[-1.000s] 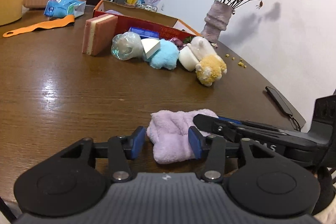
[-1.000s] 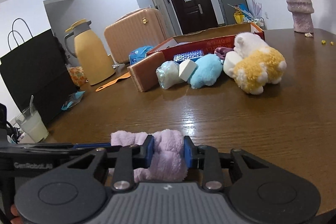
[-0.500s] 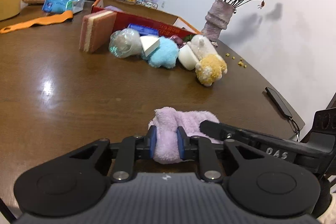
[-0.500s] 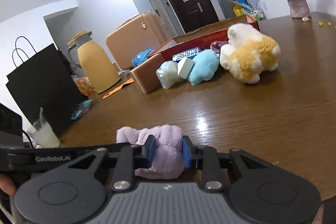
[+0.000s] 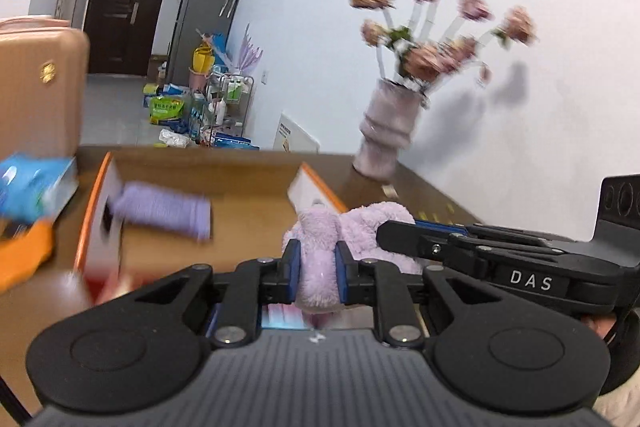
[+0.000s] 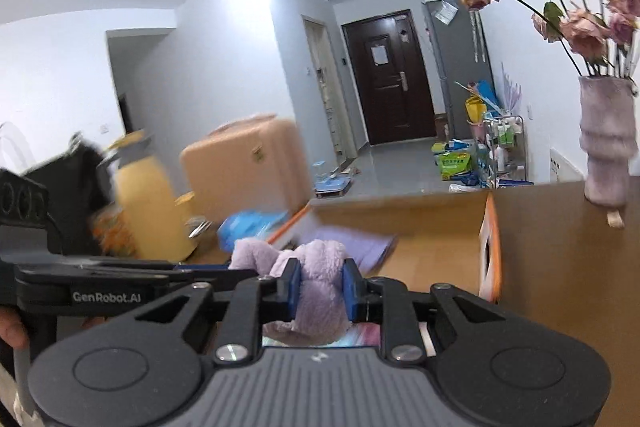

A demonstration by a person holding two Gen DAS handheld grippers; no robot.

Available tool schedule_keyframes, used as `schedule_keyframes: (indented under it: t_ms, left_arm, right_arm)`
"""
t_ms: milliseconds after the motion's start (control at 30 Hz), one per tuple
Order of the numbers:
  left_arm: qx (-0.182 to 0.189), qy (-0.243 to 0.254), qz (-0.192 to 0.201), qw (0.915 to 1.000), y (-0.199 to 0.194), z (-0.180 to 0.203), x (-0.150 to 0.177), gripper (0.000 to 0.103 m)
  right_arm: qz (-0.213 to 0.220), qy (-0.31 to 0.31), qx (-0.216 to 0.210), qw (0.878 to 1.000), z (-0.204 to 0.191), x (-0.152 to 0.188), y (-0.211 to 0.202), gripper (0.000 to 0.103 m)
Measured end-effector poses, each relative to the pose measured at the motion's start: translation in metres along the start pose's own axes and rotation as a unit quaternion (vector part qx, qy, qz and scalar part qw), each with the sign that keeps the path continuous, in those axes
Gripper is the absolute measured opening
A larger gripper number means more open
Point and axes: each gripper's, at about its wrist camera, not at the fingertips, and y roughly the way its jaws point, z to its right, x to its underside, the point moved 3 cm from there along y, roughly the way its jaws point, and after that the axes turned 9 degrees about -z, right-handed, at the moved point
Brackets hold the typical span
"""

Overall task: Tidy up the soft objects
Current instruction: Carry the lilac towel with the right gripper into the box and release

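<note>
Both claws grip one lilac fluffy towel (image 5: 352, 227), carried in the air above the near edge of the open cardboard box (image 5: 248, 183). The left claw (image 5: 317, 269) is pinched tight on one end of the bundle, its blue pads sunk into the pile. The right claw (image 6: 319, 289) clamps the other end, and its jaws are closing a little further on the cloth between them. The towel (image 6: 316, 283) sags between the two grips and touches nothing else that can be made out.

Inside the box a folded purple cloth (image 5: 166, 211) already lies on the floor near the left wall, so at least one soft item looks stowed. The towel in hand seems to be next, and it appears close to being put in: it hangs right at the box, not yet inside. What remains, by my reading, is to lower it beside the purple cloth (image 6: 360, 247) and let go. Whether more soft things wait on the table (image 6: 560, 247) cannot be told, since both views look over the box toward the vase (image 6: 608, 143) and the room.
</note>
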Motion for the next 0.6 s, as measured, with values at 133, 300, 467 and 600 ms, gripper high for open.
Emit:
schedule_keyframes:
  t_ms: [133,300,467,600]
  left_arm:
    - [-0.01,-0.046,-0.038,0.9982,0.086,-0.03,-0.077,0.018]
    - [-0.027,-0.107,-0.099,0.9889,0.189,-0.07,-0.102,0.018]
    - [-0.056,-0.143,-0.138,0.9784,0.253,-0.098,-0.088,0.023]
    - [-0.065,-0.131,-0.159,0.9764,0.267,-0.103,-0.082,0.037]
  right_arm:
    - [-0.04,0.065,0.0,0.997,0.066,-0.077,0.072,0.021]
    - [-0.099,0.066,0.075,0.99,0.121,-0.107,0.166,0.021]
    - [-0.149,0.027,0.136,0.979,0.14,-0.093,0.229,0.022]
    - [-0.165,0.053,0.151,0.973,0.159,-0.087,0.246,0.028]
